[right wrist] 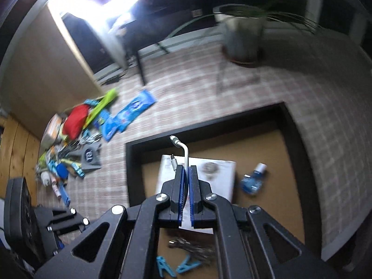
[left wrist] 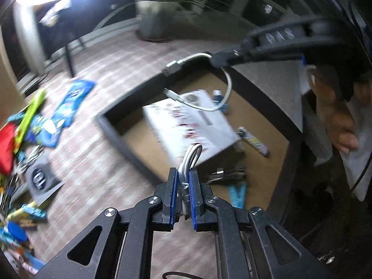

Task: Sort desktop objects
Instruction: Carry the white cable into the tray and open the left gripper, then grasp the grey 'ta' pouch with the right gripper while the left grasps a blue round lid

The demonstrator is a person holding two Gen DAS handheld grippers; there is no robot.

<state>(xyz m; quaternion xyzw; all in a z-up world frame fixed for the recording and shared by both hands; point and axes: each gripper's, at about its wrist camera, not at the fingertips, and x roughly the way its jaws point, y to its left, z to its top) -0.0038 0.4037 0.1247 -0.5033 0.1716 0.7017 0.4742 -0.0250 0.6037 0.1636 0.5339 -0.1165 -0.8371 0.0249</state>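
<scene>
A: Where is the white cable (left wrist: 189,162) hanging?

B: Stretched between both: left gripper (left wrist: 183,186) is clamping its folded end, right gripper (right wrist: 186,181) its plug end, directly above the box (right wrist: 132,162).

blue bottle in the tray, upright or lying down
Lying down: the blue bottle rests on its side on the tray floor, white cap pointing up-right.
</scene>
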